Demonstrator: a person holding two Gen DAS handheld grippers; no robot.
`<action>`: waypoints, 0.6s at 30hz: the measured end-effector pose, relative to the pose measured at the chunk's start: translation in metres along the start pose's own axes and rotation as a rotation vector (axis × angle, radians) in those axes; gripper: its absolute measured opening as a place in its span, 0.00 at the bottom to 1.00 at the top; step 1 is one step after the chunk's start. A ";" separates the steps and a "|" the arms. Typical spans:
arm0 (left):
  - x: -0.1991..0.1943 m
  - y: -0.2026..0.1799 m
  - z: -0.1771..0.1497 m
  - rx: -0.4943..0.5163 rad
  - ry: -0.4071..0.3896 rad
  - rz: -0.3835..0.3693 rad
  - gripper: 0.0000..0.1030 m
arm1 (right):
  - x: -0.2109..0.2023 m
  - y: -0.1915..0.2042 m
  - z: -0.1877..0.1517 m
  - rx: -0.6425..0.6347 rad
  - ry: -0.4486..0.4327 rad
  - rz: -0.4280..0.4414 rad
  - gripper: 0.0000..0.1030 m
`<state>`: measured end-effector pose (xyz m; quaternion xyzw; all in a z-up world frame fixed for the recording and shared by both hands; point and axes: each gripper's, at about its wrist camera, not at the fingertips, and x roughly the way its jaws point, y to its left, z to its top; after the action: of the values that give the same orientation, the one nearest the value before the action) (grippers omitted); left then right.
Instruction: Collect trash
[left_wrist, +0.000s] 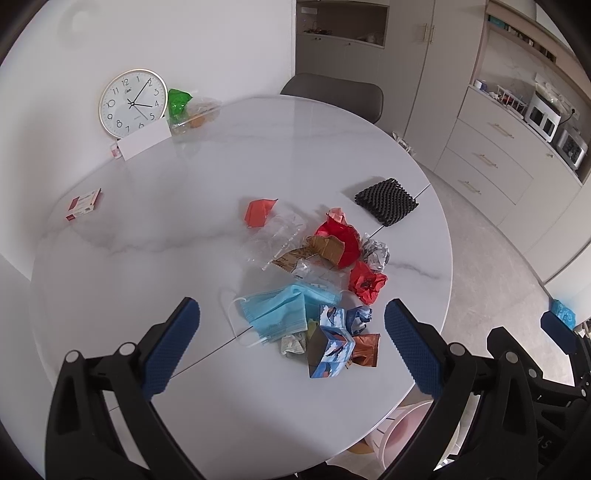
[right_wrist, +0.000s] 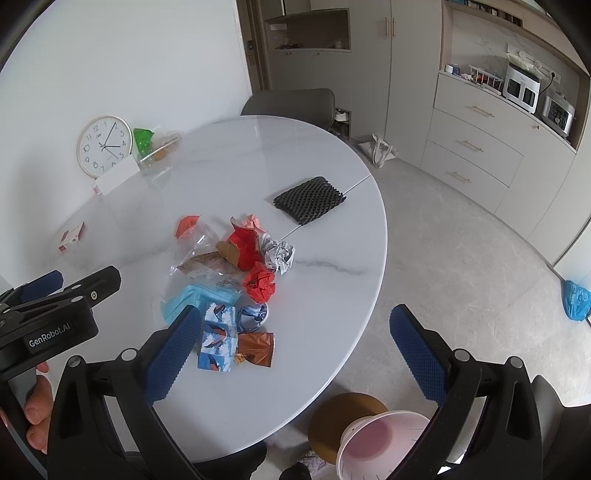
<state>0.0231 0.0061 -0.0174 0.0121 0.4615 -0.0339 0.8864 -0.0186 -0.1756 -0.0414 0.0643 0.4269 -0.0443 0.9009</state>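
A heap of trash lies on the round white marble table (left_wrist: 147, 229): a blue face mask (left_wrist: 275, 312), a blue patterned box (left_wrist: 330, 347), a copper foil wrapper (left_wrist: 365, 349), red crumpled paper (left_wrist: 367, 282), clear plastic (left_wrist: 275, 236) and a silver foil ball (left_wrist: 375, 253). My left gripper (left_wrist: 291, 343) is open and empty, held above the near side of the heap. My right gripper (right_wrist: 291, 350) is open and empty over the table's near right edge, the patterned box (right_wrist: 218, 341) by its left finger. A pink bin (right_wrist: 380, 443) stands on the floor below the table edge.
A clock (left_wrist: 133, 101), a white card (left_wrist: 144, 142), a green bag (left_wrist: 179, 101) and a small red box (left_wrist: 83, 205) sit at the table's far left. A black foam pad (left_wrist: 386, 201) lies at the right. A chair (left_wrist: 332, 94) stands behind. Cabinets (right_wrist: 480, 147) line the right wall.
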 end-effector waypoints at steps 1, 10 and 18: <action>0.000 0.000 0.000 0.000 0.000 0.001 0.93 | 0.000 0.000 0.000 0.000 0.000 0.000 0.98; -0.001 0.001 -0.001 -0.001 0.001 -0.001 0.93 | 0.000 0.001 -0.001 -0.004 0.005 -0.001 0.98; 0.000 0.000 -0.001 -0.001 0.002 0.000 0.93 | 0.000 0.001 0.000 -0.005 0.007 -0.002 0.98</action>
<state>0.0225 0.0064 -0.0173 0.0115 0.4624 -0.0335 0.8859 -0.0188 -0.1742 -0.0411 0.0618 0.4302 -0.0439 0.8996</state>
